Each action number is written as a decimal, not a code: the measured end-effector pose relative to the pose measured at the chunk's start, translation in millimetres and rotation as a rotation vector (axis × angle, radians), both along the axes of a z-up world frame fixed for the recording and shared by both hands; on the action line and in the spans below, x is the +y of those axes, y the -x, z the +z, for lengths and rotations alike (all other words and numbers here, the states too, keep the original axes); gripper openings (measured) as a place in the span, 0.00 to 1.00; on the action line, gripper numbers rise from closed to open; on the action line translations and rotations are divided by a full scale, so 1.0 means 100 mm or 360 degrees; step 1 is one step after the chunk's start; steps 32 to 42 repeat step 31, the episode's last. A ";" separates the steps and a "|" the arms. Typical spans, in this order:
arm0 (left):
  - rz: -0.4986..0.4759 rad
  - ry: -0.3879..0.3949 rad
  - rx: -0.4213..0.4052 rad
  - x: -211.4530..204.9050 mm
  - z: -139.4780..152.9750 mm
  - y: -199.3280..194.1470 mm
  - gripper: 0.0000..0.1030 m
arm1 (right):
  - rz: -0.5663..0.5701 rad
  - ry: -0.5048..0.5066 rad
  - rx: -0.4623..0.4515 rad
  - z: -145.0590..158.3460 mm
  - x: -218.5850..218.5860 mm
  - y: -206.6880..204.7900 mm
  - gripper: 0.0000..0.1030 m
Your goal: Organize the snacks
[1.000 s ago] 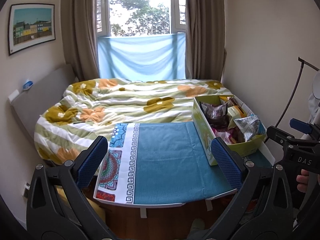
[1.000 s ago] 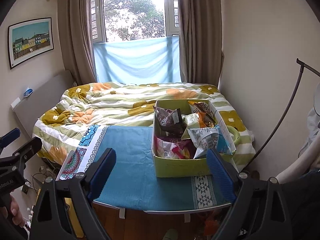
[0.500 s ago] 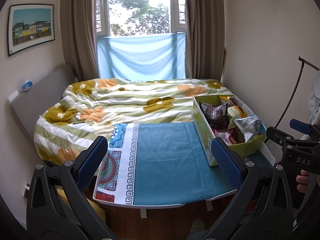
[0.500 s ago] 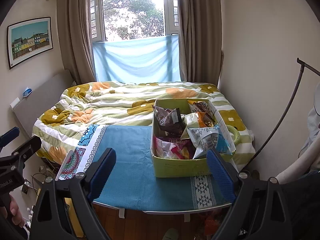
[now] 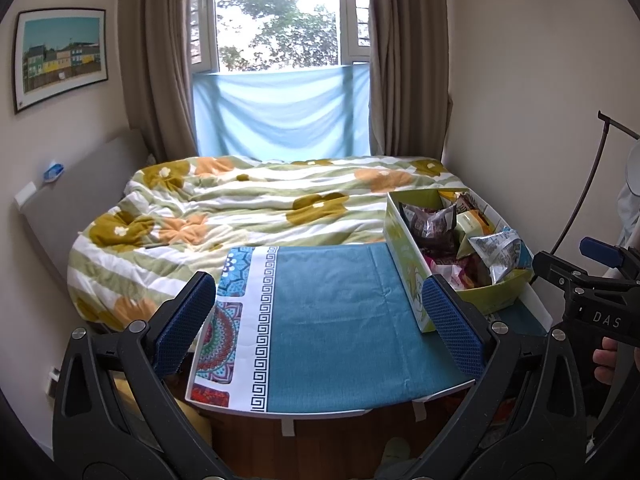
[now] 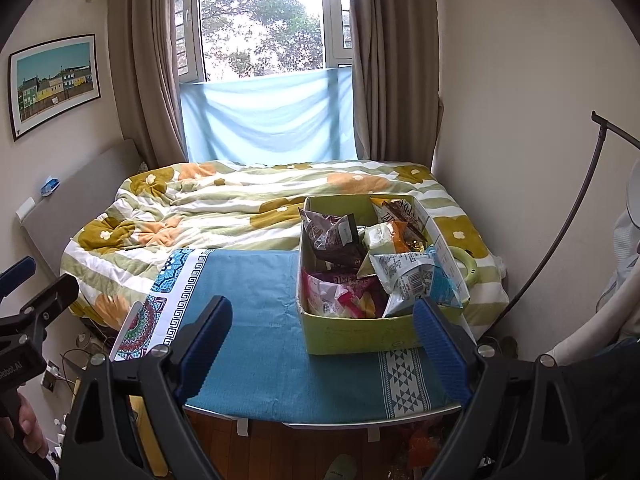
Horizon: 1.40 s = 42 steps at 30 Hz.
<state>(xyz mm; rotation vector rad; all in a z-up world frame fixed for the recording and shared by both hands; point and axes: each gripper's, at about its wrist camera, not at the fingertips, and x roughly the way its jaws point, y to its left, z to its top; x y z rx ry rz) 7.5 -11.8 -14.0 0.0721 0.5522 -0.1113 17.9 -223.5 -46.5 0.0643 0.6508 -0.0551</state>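
A green cardboard box (image 6: 352, 330) stands on the right part of a small table covered with a teal cloth (image 6: 256, 320). It holds several snack bags: a dark brown one (image 6: 332, 236), a silver-blue one (image 6: 416, 280), a pink one (image 6: 336, 292). The box also shows in the left wrist view (image 5: 408, 264). My right gripper (image 6: 324, 344) is open and empty, held back from the table's near edge in front of the box. My left gripper (image 5: 320, 324) is open and empty over the near left part of the cloth (image 5: 328, 320).
Behind the table lies a bed with a flowered quilt (image 6: 224, 208), under a window with brown curtains. A wall is at the right, with a thin lamp pole (image 6: 560, 240). The wooden floor (image 6: 304, 452) shows below the table edge. Cables lie on the floor at left.
Almost nothing has moved; both grippers stay open and hover in nearly the same place, with only a slight drift of the right view.
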 end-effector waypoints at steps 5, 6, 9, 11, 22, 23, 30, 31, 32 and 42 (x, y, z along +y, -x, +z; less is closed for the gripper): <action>0.0000 -0.0001 0.0001 0.00 0.00 0.00 0.99 | 0.0000 0.0001 0.0000 0.00 -0.01 -0.01 0.87; 0.0001 -0.0003 0.0001 0.00 0.00 -0.01 0.99 | -0.0001 0.0002 -0.0001 0.00 -0.01 0.00 0.87; -0.0001 -0.0001 0.0005 0.01 -0.01 -0.02 0.99 | 0.0002 0.0001 0.0000 0.00 -0.02 -0.01 0.87; -0.0006 0.0010 0.0007 0.04 0.00 -0.03 0.99 | 0.0002 0.0002 0.0000 0.00 -0.01 -0.01 0.87; 0.0009 -0.0004 -0.0031 0.09 0.02 0.01 0.99 | 0.0003 0.0002 0.0000 0.00 -0.01 -0.01 0.87; 0.0009 -0.0010 -0.0039 0.08 0.02 0.02 0.99 | 0.0002 0.0000 0.0001 0.01 0.00 -0.02 0.87; 0.0030 -0.0029 -0.0060 0.08 0.02 0.03 1.00 | 0.0005 -0.0003 0.0000 0.02 0.02 -0.04 0.87; 0.0025 -0.0023 -0.0061 0.08 0.02 0.04 1.00 | 0.0004 -0.0004 0.0000 0.02 0.02 -0.04 0.87; 0.0025 -0.0023 -0.0061 0.08 0.02 0.04 1.00 | 0.0004 -0.0004 0.0000 0.02 0.02 -0.04 0.87; 0.0025 -0.0023 -0.0061 0.08 0.02 0.04 1.00 | 0.0004 -0.0004 0.0000 0.02 0.02 -0.04 0.87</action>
